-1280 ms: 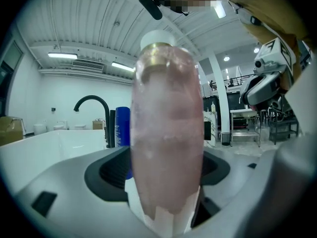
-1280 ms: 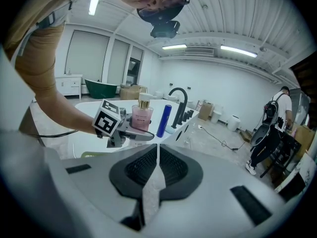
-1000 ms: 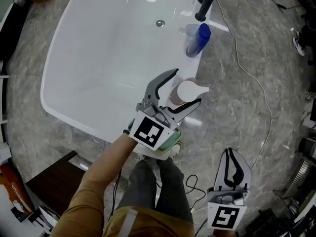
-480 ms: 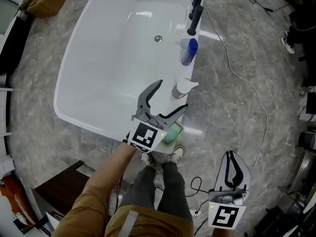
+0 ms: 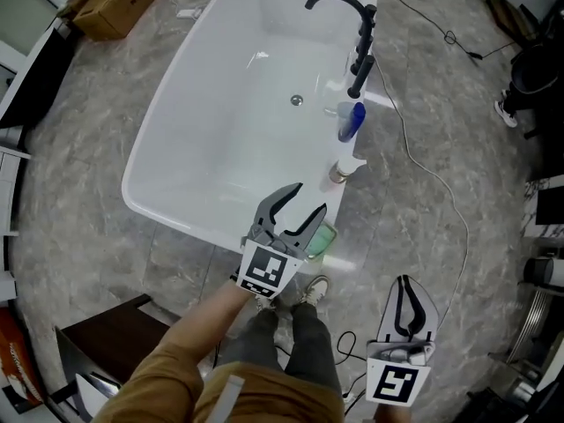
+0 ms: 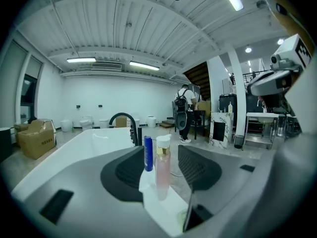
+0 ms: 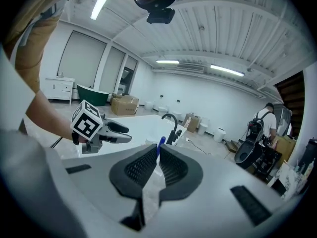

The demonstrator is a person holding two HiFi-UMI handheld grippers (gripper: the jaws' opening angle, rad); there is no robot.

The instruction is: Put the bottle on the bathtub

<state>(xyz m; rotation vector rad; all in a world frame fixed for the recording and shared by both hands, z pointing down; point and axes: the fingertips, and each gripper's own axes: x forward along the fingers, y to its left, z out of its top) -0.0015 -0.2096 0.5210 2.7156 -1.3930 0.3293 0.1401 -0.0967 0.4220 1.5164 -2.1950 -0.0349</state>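
While bottle stands upright (cap up) on bathtub rim | left tool empty, half-open, just closing | right tool closed

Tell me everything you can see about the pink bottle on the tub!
The see-through pink plastic bottle has a gold collar and a white cap. It stands upright on the flat rim of the white bathtub, near a slim blue bottle but apart from it. Only the rim touches it.
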